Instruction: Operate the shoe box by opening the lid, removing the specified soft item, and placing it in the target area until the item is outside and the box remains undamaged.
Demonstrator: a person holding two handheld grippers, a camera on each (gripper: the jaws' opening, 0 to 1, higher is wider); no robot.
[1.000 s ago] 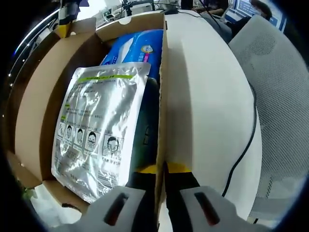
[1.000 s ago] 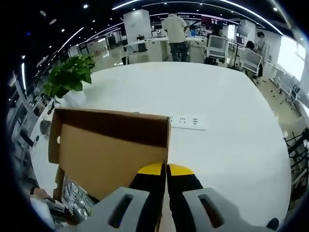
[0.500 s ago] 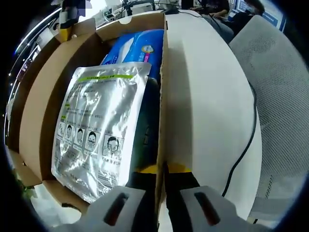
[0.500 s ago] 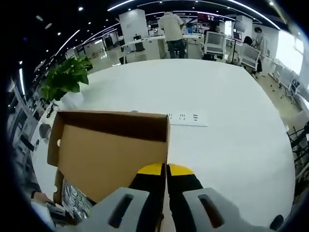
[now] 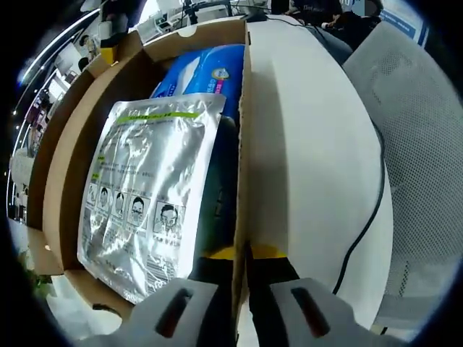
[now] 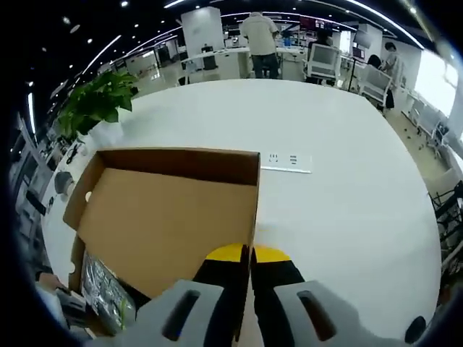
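With the left gripper [image 5: 242,303] clamped on the box [image 5: 243,108] wall and the right gripper [image 6: 246,307] clamped on the lid [image 6: 166,217] edge near the table [image 6: 340,181] corner, overswinging could tear the hinge while the silver pouch [image 5: 148,188] lies inside.

**Left gripper clamped on the wall of the open box**

The left gripper [image 5: 242,254] has its jaws closed on the thin side wall of the cardboard box [image 5: 244,108], one jaw inside and one outside. Inside the box lies a silver foil pouch [image 5: 148,195] printed with small face drawings, resting partly over a blue packet [image 5: 202,69]. Beside the box is the white table [image 5: 311,159], with a black cable [image 5: 369,210] along its edge and a mesh chair [image 5: 419,144] beyond.
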